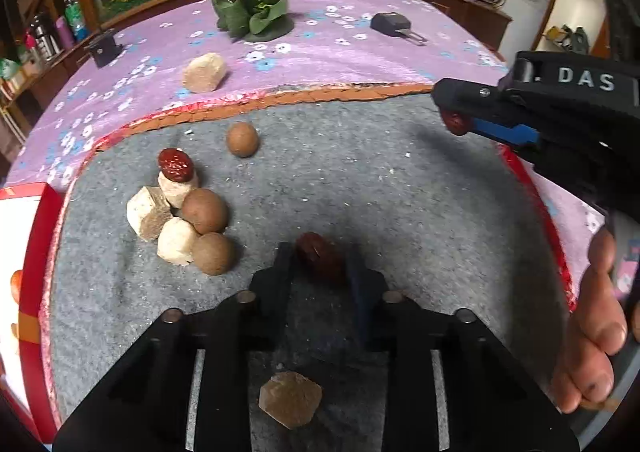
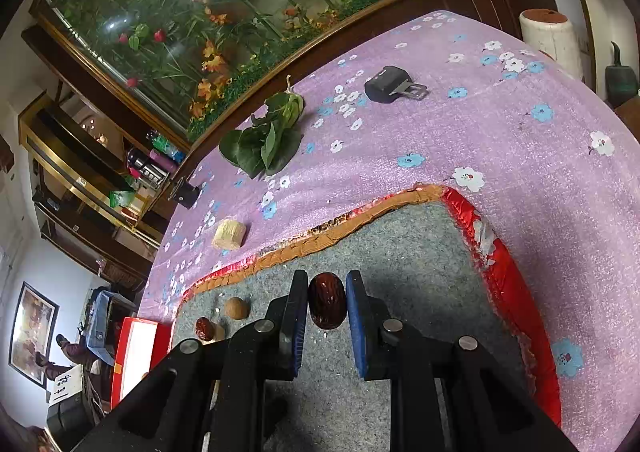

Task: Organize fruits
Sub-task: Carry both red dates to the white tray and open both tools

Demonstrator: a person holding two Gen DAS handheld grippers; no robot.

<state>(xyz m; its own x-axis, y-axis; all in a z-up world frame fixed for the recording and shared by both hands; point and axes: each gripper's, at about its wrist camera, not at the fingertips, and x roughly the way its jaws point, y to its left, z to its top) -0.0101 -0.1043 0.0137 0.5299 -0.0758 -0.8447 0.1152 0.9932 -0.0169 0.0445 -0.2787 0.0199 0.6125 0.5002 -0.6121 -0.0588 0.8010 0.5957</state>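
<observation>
Dates occupy both tools. Between the fingers of the left gripper sits a dark red wrinkled jujube date, low against the grey felt mat with its red and orange border; the jaws are drawn in close on either side of it and look pressed to the fruit. The right gripper, black with blue pads, is closed on a second glossy dark red date, which stands upright between its pads, clear of the mat. In the left wrist view that same tool reaches in from the right, the date showing at its tip, with a person's hand below it.

Ahead and to the left of the left gripper lies a cluster: pale beige cut chunks, two round brown longan-like fruits, and a third red date perched on top. Beyond the cluster a single round brown fruit lies alone. Under the left gripper's frame, nearest the camera, sits a brownish angular chunk.

Off the mat, on the purple flowered cloth, rest a pale cylindrical chunk, a bunch of green leafy vegetable and a black seat-belt buckle with a metal tongue.
</observation>
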